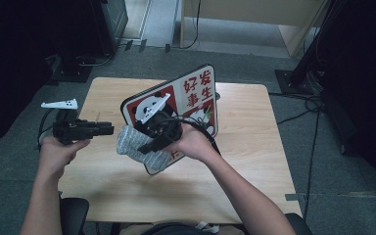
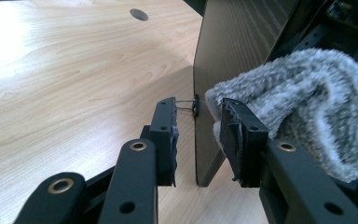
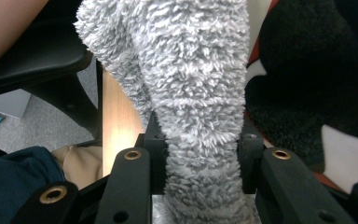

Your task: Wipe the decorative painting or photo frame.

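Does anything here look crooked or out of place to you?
Yes: the panda sign board stands tilted on the table rather than lying flat or upright. The right gripper presses a fluffy grey cloth against its face. The left gripper waits open beside the board's edge.

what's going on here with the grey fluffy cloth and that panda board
A person at a wooden table holds a gripper in each hand. The right gripper is shut on a grey fluffy cloth and holds it against the panda board, which stands tilted on the table, apparently to wipe it. The left gripper sits beside the board's edge with its fingers apart and nothing pressed between them; the edge stands in the gap just beyond the fingertips.
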Available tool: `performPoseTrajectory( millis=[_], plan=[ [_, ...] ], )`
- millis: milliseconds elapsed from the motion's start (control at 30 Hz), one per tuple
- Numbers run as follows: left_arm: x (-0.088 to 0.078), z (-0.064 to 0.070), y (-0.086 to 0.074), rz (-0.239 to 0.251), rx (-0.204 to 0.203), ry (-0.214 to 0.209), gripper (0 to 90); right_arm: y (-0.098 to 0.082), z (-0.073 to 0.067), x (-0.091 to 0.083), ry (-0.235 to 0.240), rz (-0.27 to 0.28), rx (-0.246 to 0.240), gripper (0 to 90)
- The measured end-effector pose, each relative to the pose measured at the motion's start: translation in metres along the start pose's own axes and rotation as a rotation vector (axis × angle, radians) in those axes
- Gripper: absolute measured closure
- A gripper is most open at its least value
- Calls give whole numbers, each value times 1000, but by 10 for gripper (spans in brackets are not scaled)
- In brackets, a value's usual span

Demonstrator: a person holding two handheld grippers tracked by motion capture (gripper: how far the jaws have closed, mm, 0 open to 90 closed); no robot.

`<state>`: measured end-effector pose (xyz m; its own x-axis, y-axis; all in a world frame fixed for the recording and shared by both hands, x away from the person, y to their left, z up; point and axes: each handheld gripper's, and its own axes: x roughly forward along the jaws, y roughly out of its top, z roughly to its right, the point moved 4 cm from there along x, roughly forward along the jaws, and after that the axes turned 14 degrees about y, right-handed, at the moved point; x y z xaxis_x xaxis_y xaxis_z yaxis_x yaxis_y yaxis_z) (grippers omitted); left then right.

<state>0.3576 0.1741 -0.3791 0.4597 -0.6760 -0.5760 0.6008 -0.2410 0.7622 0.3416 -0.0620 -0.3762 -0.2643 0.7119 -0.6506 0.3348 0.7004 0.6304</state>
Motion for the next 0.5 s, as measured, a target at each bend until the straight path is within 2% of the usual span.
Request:
performPoseTrajectory(
  millis=[500],
  plan=[
    [3,8,3,-2,22,-12,647,-20,8,16,14,-10,31,665]
  ],
)
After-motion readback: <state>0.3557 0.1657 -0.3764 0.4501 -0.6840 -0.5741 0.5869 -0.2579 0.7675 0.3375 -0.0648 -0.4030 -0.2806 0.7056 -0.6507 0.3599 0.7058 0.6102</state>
